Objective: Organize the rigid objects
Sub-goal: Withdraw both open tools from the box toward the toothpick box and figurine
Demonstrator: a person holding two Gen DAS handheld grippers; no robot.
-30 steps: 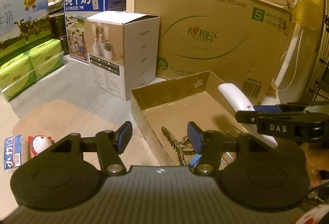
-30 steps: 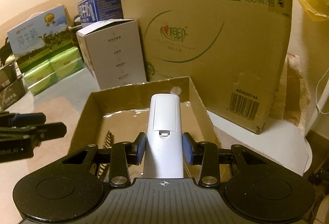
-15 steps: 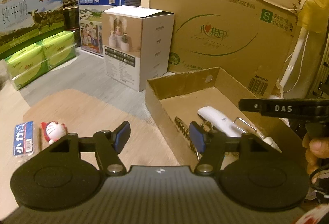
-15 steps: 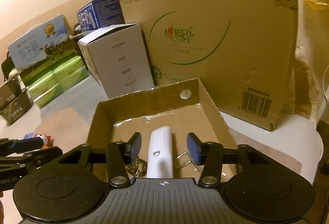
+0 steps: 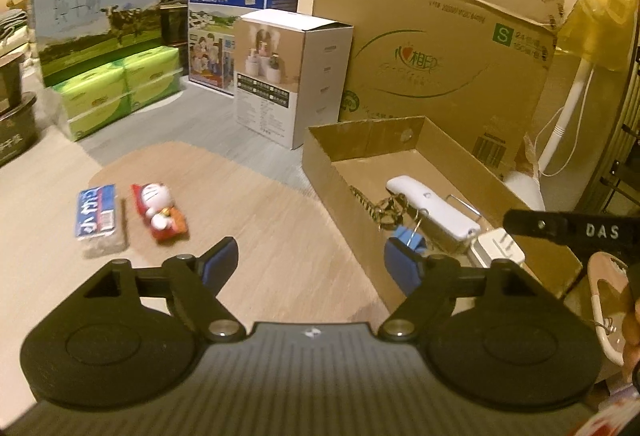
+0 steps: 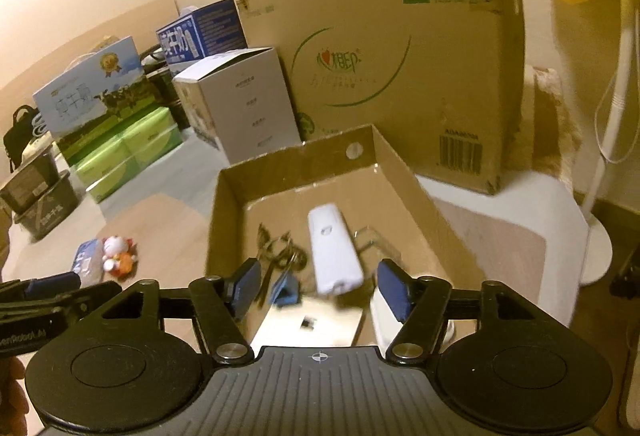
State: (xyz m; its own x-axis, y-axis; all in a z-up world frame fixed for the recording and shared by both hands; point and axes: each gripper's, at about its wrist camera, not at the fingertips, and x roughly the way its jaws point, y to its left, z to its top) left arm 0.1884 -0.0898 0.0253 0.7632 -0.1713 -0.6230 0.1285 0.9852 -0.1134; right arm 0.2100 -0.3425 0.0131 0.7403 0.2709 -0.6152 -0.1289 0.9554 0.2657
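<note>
Rigid objects are gathered in the shallow cardboard box (image 6: 404,172), ahead of and below the right gripper (image 6: 318,286), whose fingers are opening with nothing clamped between them. The white remote control (image 6: 334,250), clamped in those fingers a second ago, is now seen lying flat in the box beyond their tips, beside a key bunch (image 6: 280,250) and a blue binder clip (image 6: 286,292). On the wooden surface (image 5: 280,260), ahead and to the left of the left gripper (image 5: 308,264), a blue-labelled packet (image 5: 98,218) and a small cat figurine (image 5: 158,212) are left; these have come nearer into view. The left fingers are also spreading, empty. The figurine is judged light, hard and smooth, best taken across its narrow body.
</note>
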